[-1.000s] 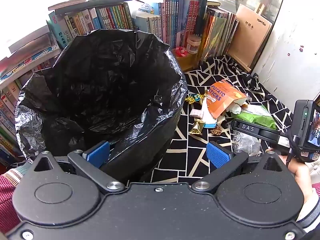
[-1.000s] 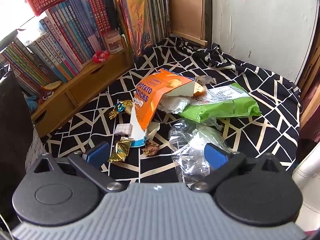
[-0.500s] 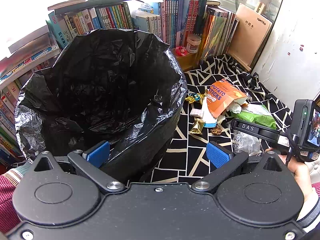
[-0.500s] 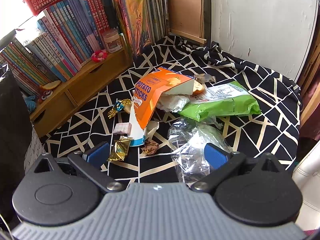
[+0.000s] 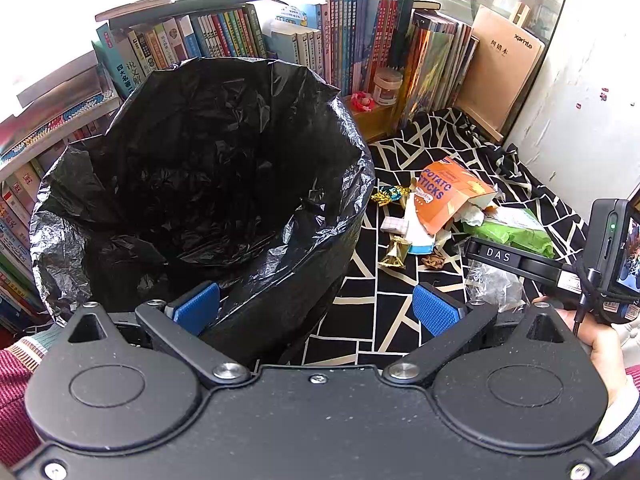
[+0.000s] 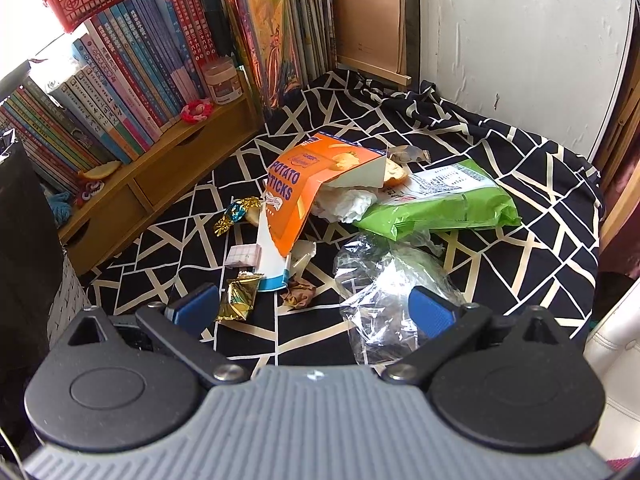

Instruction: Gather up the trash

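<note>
So the orange box [image 6: 298, 196] is reading "POTATO STICKS", sitting in the trash pile on the black patterned cloth [image 6: 520, 216] next to a green bag [image 6: 440, 212] and clear plastic wrap [image 6: 384, 280]. The right gripper [image 6: 316, 308] is hovering wide open over it, holding nothing. Only the left view is showing the bin bag [image 5: 200, 184] and "DAS" on the other tool; the left gripper [image 5: 316, 308] is spread open too, empty.

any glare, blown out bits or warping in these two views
Left wrist view: the top left corner is blown out white above the books, the black bin liner shows only small sheen spots, and fisheye bends the shelves. Right wrist view: the clear plastic bag glares white in the middle, the upper left corner is overexposed, and the wall edge curves; litter such as the orange box stays sharp.
</note>
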A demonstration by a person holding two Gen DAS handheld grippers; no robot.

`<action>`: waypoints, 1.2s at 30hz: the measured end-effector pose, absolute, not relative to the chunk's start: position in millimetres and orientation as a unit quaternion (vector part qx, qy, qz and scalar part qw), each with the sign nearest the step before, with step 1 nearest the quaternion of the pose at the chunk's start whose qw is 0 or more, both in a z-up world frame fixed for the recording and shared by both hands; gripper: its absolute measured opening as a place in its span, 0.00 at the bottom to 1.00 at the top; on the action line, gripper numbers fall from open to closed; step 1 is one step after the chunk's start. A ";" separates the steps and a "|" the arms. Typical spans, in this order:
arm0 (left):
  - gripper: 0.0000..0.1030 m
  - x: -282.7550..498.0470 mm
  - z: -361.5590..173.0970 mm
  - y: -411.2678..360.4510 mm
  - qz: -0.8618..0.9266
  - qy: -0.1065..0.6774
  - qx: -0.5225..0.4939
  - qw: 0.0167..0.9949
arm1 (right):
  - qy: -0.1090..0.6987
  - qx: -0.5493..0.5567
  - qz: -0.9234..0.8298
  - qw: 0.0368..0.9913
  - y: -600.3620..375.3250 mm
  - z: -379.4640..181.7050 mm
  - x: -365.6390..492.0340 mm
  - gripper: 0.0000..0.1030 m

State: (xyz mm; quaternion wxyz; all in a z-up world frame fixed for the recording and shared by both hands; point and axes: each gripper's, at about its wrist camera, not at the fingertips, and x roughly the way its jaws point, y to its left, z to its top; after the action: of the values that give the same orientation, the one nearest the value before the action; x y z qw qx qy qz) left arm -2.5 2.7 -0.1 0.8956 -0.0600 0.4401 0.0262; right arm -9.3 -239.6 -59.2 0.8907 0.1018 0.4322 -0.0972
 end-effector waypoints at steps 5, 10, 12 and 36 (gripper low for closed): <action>1.00 -2.4 0.0 2.5 0.026 0.440 -0.060 0.896 | 0.433 0.101 -0.096 0.890 -239.1 -59.1 -9.3 1.00; 1.00 -2.4 0.0 2.4 0.027 0.440 -0.059 0.896 | 0.435 0.102 -0.097 0.890 -238.8 -58.9 -9.1 1.00; 1.00 -2.4 0.1 2.4 0.027 0.440 -0.059 0.895 | 0.435 0.101 -0.096 0.890 -239.0 -59.0 -8.9 1.00; 1.00 -3.5 -4.1 0.1 0.025 0.438 -0.040 0.898 | 0.428 0.105 -0.130 0.888 -248.1 -64.7 -4.9 1.00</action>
State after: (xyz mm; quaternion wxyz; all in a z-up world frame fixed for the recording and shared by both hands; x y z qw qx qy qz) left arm -3.5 0.1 -4.1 0.8977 -0.0399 0.4382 0.0250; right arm -4.9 -248.1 -64.7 0.8884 0.1047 0.4277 -0.1297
